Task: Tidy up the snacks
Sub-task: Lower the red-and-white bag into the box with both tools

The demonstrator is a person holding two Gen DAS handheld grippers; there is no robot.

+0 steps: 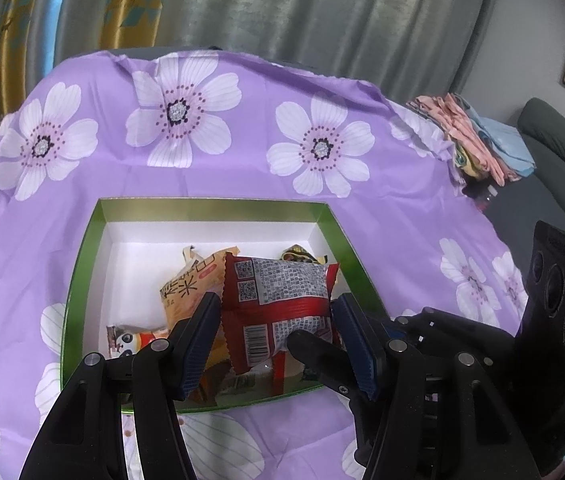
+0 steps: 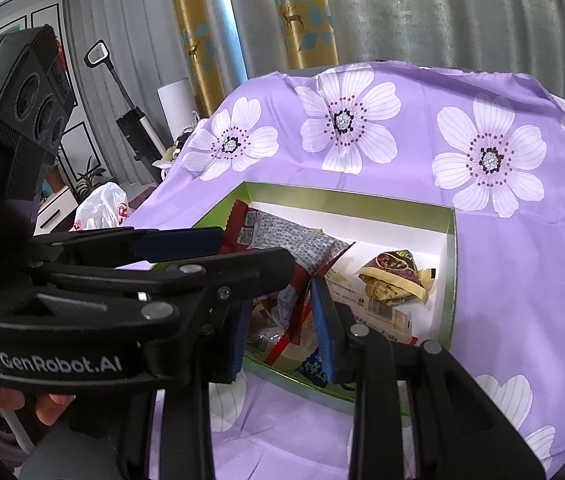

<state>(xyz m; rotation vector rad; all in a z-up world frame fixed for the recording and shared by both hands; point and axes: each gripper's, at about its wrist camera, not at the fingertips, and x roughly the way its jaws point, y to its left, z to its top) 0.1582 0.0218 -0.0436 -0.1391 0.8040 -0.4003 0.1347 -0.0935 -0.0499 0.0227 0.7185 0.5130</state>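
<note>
Left claw [image 1: 276, 344] sits spread around the red snack pack [image 1: 282, 300] standing lengthwise in the green box [image 1: 82, 264], right claw [image 2: 282, 320] also apart, just beside it.

Glossy foil snack packet [image 1: 282, 304], shiny green card box [image 1: 210, 210], smooth satiny floral cloth [image 1: 242, 160].

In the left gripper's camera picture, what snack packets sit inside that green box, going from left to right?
Panda-face packet → orange packet → red packet, between the left gripper's fingers → dark gold-edged packet, peeking out behind.
</note>
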